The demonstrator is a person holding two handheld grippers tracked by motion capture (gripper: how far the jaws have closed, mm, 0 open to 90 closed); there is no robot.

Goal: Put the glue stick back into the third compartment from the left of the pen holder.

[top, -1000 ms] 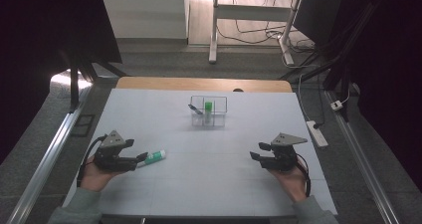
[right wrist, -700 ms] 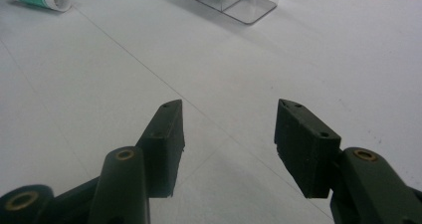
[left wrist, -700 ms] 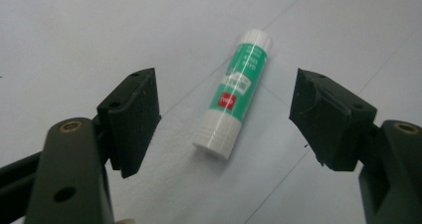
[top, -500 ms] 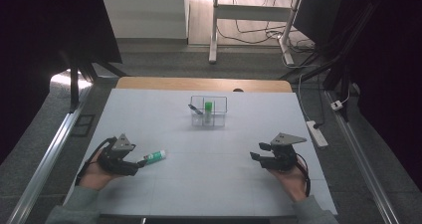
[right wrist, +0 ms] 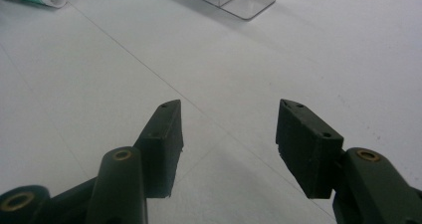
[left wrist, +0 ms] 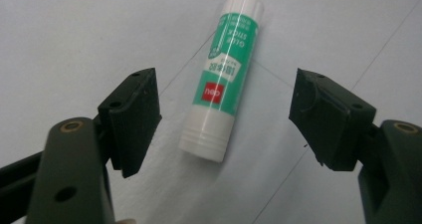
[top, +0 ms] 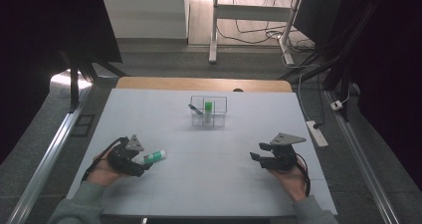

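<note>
On the near left part of the desk we found the glue stick lying flat, just ahead of our left hand-held gripper, whose jaws stood apart on either side of the stick's capped end without touching it. Its long axis ran away from that gripper, roughly in line with the reach, so we judged the jaws already straddled it across its width and needed only to close. Our right hand-held gripper hovered well apart at the near right, jaws apart and holding nothing, having just been opening a little. We saw a clear organiser farther back at the middle.
</note>
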